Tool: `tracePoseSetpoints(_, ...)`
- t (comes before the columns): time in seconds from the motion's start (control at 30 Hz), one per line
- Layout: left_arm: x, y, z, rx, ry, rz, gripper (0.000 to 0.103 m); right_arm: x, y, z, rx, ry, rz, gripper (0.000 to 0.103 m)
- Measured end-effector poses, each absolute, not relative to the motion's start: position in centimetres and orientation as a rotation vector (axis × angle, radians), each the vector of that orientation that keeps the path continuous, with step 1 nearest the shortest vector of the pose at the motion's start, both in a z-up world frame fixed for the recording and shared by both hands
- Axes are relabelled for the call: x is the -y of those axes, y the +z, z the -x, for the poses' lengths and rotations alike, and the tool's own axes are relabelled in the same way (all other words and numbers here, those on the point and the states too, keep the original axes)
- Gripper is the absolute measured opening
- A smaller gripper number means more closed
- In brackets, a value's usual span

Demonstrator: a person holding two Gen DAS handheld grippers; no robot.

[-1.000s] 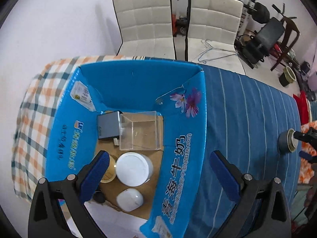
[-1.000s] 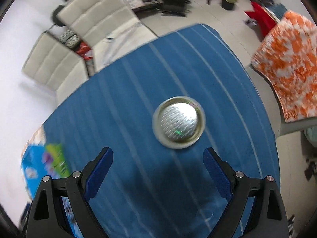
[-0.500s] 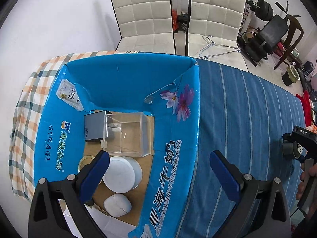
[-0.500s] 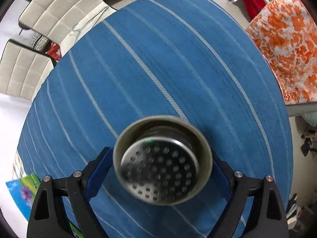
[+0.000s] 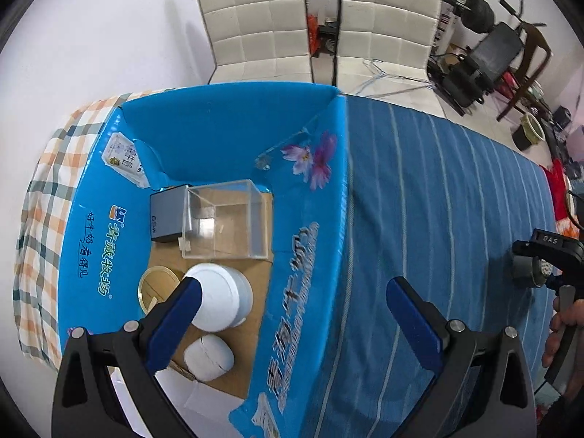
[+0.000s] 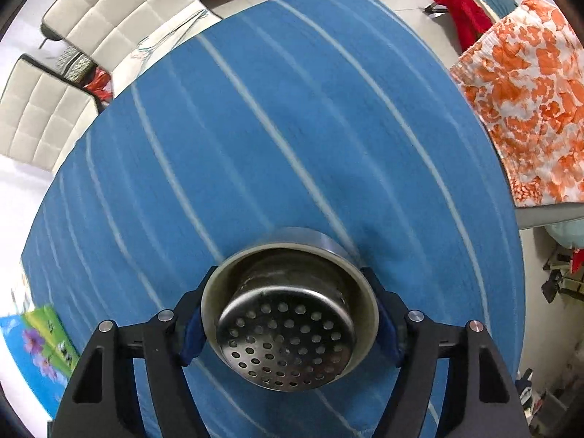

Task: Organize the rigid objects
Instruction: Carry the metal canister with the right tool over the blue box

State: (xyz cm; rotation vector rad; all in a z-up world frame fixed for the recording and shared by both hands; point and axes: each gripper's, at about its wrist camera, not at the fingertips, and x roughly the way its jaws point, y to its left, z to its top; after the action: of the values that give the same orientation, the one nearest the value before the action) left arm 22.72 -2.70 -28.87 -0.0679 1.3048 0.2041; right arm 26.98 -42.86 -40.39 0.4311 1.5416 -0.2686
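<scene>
Right gripper [image 6: 288, 323] has dropped straight onto the steel strainer [image 6: 288, 325] on the striped blue tablecloth [image 6: 255, 138], jaws closing, blue pads now at the rim at nine and three o'clock. A second ago it hung above, spread wide. That looks like the pickup under way. Left gripper [image 5: 292, 314] hangs spread and empty over the blue carton [image 5: 204, 135], whose white jar [image 5: 219, 301] and clear box [image 5: 226, 219] sit inside; the strainer's likely destination lies at nine o'clock.
</scene>
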Motion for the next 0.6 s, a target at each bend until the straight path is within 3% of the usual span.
tracePoseSetpoints(0.6,4.4,-25.0,-16.9,-1.268,0.053,-0.054,0.103,32.9,-31.6,-16.9,-1.445,-0.011,-0.366,0.075)
